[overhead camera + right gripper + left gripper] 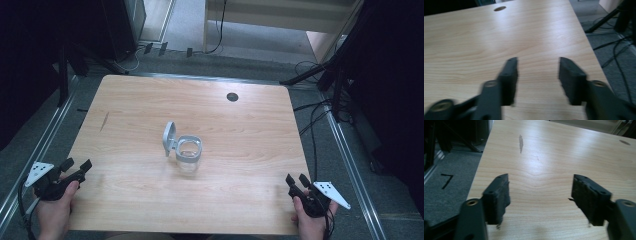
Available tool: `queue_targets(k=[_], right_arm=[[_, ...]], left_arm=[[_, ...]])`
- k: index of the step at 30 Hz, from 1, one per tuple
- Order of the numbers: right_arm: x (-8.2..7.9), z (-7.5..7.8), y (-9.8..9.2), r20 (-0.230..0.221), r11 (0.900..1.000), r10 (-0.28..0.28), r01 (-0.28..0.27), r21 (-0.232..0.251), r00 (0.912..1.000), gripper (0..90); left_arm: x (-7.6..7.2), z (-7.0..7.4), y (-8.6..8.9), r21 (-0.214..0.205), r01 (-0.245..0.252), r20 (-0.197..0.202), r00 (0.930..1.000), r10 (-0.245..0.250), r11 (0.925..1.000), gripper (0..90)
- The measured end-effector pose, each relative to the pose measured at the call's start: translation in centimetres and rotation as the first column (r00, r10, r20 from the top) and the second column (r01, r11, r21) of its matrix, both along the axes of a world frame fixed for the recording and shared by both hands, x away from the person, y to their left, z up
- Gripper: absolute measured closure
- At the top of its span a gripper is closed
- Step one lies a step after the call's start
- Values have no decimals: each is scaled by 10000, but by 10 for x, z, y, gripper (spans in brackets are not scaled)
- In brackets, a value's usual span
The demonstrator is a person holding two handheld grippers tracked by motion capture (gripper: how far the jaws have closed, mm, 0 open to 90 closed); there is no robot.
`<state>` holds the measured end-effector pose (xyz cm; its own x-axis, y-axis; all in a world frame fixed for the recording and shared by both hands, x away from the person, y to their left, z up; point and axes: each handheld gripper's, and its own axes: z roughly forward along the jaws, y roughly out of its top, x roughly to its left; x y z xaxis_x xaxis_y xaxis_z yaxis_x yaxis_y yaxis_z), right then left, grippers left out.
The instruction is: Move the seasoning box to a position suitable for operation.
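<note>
Nearest the high camera, at six o'clock, two forearms come in, one hand on each of two black grippers. The left gripper (79,166) sits at about eight o'clock by the table's near-left corner, its jaws spread wide with bare wood between them; in the left gripper view (540,195) the ribbed pads stand well apart over empty board. The right gripper (297,179) sits at about four o'clock by the near-right corner, jaws parted, holding nothing; its own view (537,77) shows the same gap. Each carries one grey three-cornered plate.

The largest thing is the table (140,100), one pale wood-grain slab with rounded corners, a dark streak (104,121) toward ten o'clock and one round cable hole (232,96) toward twelve.

Near its centre stands one small clear container (188,157), glassy and round-bodied, with a grey squarish collar and a grey hinged lid (169,138) flipped up at its left side. It is well apart from both grippers.
</note>
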<state>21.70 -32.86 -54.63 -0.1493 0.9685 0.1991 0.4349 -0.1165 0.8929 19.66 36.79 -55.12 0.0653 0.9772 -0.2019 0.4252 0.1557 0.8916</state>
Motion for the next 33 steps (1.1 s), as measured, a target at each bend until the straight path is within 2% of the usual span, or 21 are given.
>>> queue_targets(k=[1, 2, 5, 8, 9, 11, 13, 14, 15, 16, 17, 21, 24, 26, 30, 33], right_arm=[[1, 0, 0, -8, 9990, 339, -339, 290, 9994, 604], [1, 0, 1, -19, 9978, 550, -549, 382, 9985, 638], [6, 3, 14, -136, 9983, 584, -583, 73, 9982, 639], [11, 7, 26, -231, 9973, 699, -693, 247, 9973, 696], [14, 8, 32, -161, 9943, 1046, -1042, 242, 9944, 723], [18, 11, 43, -169, 9901, 1402, -1400, 106, 9900, 760], [22, 13, 53, -180, 9862, 1652, -1650, 117, 9861, 800], [22, 13, 53, -180, 9862, 1652, -1650, 117, 9861, 800], [26, 15, 62, -143, 9819, 1889, -1888, 132, 9819, 842], [27, 15, 66, -171, 9800, 1986, -1984, 130, 9799, 853], [30, 17, 72, -147, 9759, 2182, -2181, 99, 9758, 878], [37, 23, 90, -42, 9640, 2657, -2657, 75, 9640, 900], [45, 27, 109, -34, 9511, 3089, -3089, -6, 9511, 900], [50, 28, 122, -68, 9422, 3344, -3345, -200, 9424, 900], [63, 30, 145, -156, 9191, 3911, -3914, -444, 9202, 900], [72, 30, 161, -217, 9032, 4266, -4271, -431, 9042, 900]], left_arm=[[-1, 1, -2, 154, 31, -4, 10000, -31, 9999, 439], [-1, 2, -5, 180, 232, -86, 9997, -230, 9996, 507], [2, 6, -16, -114, 751, -380, 9964, -755, 9971, 659], [6, 12, -34, 139, 1345, -427, 9901, -1338, 9908, 727], [8, 14, -40, 191, 1435, -366, 9891, -1427, 9895, 743], [11, 19, -54, 361, 1782, -319, 9837, -1771, 9833, 765], [16, 22, -71, 469, 2198, -354, 9753, -2182, 9744, 772], [16, 22, -71, 469, 2198, -354, 9753, -2182, 9744, 772], [18, 22, -79, 662, 2288, -411, 9732, -2264, 9712, 771], [21, 23, -94, 875, 2562, -469, 9664, -2529, 9627, 773], [23, 23, -101, 940, 2723, -540, 9618, -2682, 9576, 788], [28, 28, -126, 494, 3249, -565, 9450, -3221, 9445, 852], [31, 30, -146, 313, 3545, -598, 9340, -3522, 9345, 900], [31, 30, -158, 205, 3724, -637, 9266, -3705, 9278, 900], [32, 30, -179, 50, 4081, -619, 9113, -4070, 9129, 900], [33, 29, -192, -53, 4353, -611, 8985, -4348, 9003, 900]])
